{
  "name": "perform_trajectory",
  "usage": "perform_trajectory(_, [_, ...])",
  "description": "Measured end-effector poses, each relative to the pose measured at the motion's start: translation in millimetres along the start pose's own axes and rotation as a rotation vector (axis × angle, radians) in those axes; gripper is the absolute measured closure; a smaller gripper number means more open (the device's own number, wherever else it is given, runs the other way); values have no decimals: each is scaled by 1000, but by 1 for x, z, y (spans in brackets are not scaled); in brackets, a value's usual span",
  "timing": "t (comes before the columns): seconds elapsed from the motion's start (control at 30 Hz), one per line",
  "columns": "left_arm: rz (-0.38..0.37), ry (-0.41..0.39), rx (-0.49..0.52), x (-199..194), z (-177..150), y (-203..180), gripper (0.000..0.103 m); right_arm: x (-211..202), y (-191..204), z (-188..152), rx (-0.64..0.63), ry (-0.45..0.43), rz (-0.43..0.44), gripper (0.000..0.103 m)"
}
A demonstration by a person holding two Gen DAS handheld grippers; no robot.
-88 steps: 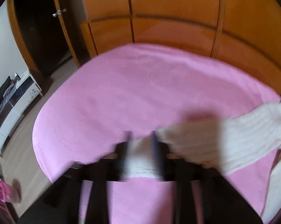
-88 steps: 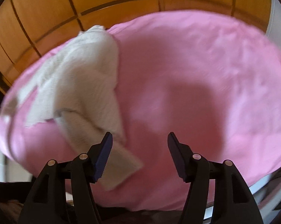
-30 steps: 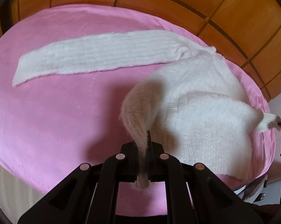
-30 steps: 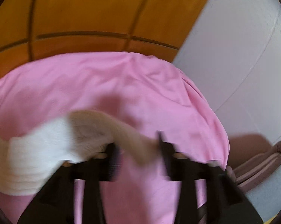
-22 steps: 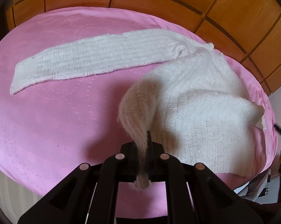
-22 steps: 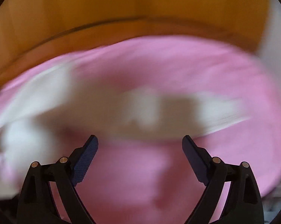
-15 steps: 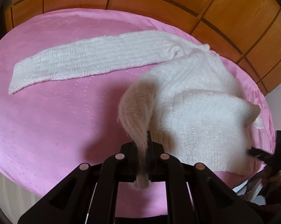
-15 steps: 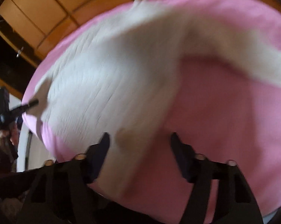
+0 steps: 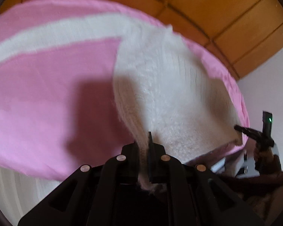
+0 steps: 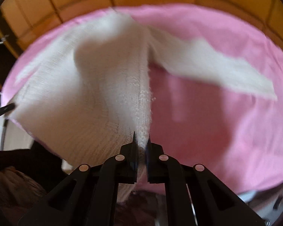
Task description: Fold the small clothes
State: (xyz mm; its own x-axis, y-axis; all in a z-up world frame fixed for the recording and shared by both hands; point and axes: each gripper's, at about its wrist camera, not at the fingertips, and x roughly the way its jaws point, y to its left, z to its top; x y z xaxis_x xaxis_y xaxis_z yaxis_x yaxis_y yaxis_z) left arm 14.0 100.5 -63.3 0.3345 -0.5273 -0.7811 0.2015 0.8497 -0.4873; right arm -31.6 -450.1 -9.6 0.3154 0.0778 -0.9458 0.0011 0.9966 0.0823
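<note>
A small white knit sweater [image 9: 164, 86] lies on a pink bedspread [image 9: 47, 98], one sleeve [image 9: 56, 32] stretched out to the left. My left gripper [image 9: 143, 141] is shut on its near hem, which bunches up between the pads. In the right wrist view the same sweater [image 10: 88, 86] spreads left, with its other sleeve [image 10: 213, 66] trailing right. My right gripper [image 10: 141, 141] is shut on the other hem corner. The right gripper [image 9: 239, 129] shows at the sweater's right corner in the left view; the left gripper [image 10: 9, 106] at the left edge in the right view.
Orange wooden wardrobe panels [image 9: 207, 5] stand behind the bed. A white wall [image 9: 269, 79] is at the right. The pink bedspread [image 10: 226, 122] ends close below both grippers. A person's dark sleeve [image 9: 267, 162] holds the right gripper.
My right gripper let go of the sleeve, swung to the sweater's hem corner and shut on it. The left gripper kept its grip and shifted slightly. Both views are blurred with motion.
</note>
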Motion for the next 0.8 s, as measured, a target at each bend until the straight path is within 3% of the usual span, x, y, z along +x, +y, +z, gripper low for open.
perform_trajectory(0.07, [38,-6,-17,3,-4,5,87,18,-7,-9,11,54,11,98])
perform_trajectory(0.1, [30,-22,-46,-1,-2,12,67,22,-7,-11,27,61,36,98])
perform_trajectory(0.17, [84,-101,-114,-18,6,31,41,21,-11,-8,42,41,62,91])
perform_trajectory(0.23, [165,-163,-146,-36,18,50,37,16,-16,-2,62,1,46,46])
perform_trajectory(0.27, [239,-202,-191,-47,27,68,31,13,-14,4,75,-28,19,39])
perform_trajectory(0.33, [333,-251,-282,-61,41,100,29,1,-18,13,91,-93,-10,36])
perform_trajectory(0.4, [431,-315,-391,-76,56,139,17,-8,-18,22,109,-142,-27,36])
perform_trajectory(0.43, [457,-334,-417,-79,61,151,17,-11,-20,28,125,-168,-32,36])
perform_trajectory(0.57, [484,-329,-533,-72,87,208,18,-12,1,50,135,-214,-20,36])
perform_trajectory(0.6, [483,-328,-548,-68,92,217,23,-10,5,54,130,-215,-14,36])
perform_trajectory(0.63, [470,-325,-552,-64,97,224,32,-7,11,59,124,-213,-5,36])
perform_trajectory(0.7, [463,-320,-516,-56,109,229,83,2,20,69,114,-206,8,36])
perform_trajectory(0.77, [447,-334,-489,-58,119,225,89,5,30,76,110,-195,6,36])
perform_trajectory(0.8, [497,-343,-458,-62,127,222,90,9,32,78,112,-192,5,36])
